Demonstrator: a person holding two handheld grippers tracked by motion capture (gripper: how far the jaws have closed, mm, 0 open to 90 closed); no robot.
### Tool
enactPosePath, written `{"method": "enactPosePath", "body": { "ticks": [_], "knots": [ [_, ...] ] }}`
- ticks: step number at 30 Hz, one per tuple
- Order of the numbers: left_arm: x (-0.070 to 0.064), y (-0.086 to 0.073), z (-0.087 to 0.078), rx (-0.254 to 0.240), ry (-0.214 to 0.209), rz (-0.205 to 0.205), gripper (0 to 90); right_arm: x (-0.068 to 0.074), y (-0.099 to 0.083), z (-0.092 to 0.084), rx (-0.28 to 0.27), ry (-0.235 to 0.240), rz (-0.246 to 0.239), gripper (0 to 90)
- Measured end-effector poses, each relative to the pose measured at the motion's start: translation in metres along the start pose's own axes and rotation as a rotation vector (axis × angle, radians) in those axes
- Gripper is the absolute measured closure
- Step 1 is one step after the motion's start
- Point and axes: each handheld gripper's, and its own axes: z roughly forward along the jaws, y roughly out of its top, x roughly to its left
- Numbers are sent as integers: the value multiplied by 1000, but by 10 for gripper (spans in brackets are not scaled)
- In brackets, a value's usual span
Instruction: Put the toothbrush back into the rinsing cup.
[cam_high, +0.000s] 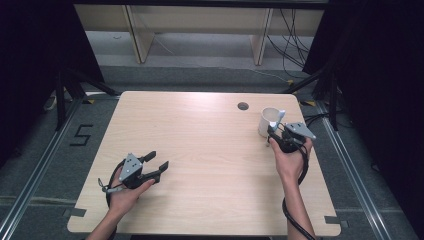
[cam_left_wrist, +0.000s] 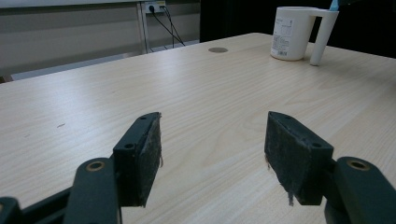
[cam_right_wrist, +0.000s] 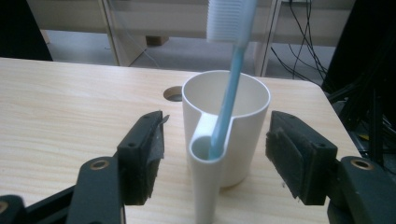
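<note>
A white cup (cam_high: 267, 121) stands near the table's far right corner. Its handle is a hollow tube (cam_right_wrist: 206, 179), and a light-blue toothbrush (cam_right_wrist: 229, 105) with a white head stands in it, leaning away. My right gripper (cam_high: 273, 134) is just in front of the cup. In the right gripper view it (cam_right_wrist: 215, 119) is open, with a jaw on each side of the handle and gaps to both. My left gripper (cam_high: 157, 161) rests at the front left of the table (cam_high: 200, 150), open and holding nothing (cam_left_wrist: 215, 122). From there the cup (cam_left_wrist: 290, 32) is far off.
A round cable hole (cam_high: 243, 106) lies in the tabletop left of the cup. Wooden shelf legs (cam_high: 137, 35) and loose cables (cam_high: 292, 47) are on the floor behind the table. A "5" (cam_high: 81, 134) is marked on the floor at the left.
</note>
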Motion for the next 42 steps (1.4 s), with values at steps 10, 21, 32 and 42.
{"method": "enactPosePath", "body": {
  "ticks": [10, 21, 32, 42],
  "knots": [
    [0, 0, 0, -1, 3, 3, 356, 0, -9, -12, 29, 32, 10, 349],
    [0, 0, 0, -1, 5, 2, 356, -2, -17, -28, 24, 22, 36, 352],
    [0, 0, 0, -1, 8, -5, 355, -5, -30, -41, 25, 23, 40, 359],
    [0, -1, 0, 1, 9, -3, 354, -7, -42, -54, 36, 47, 31, 371]
  ]
}}
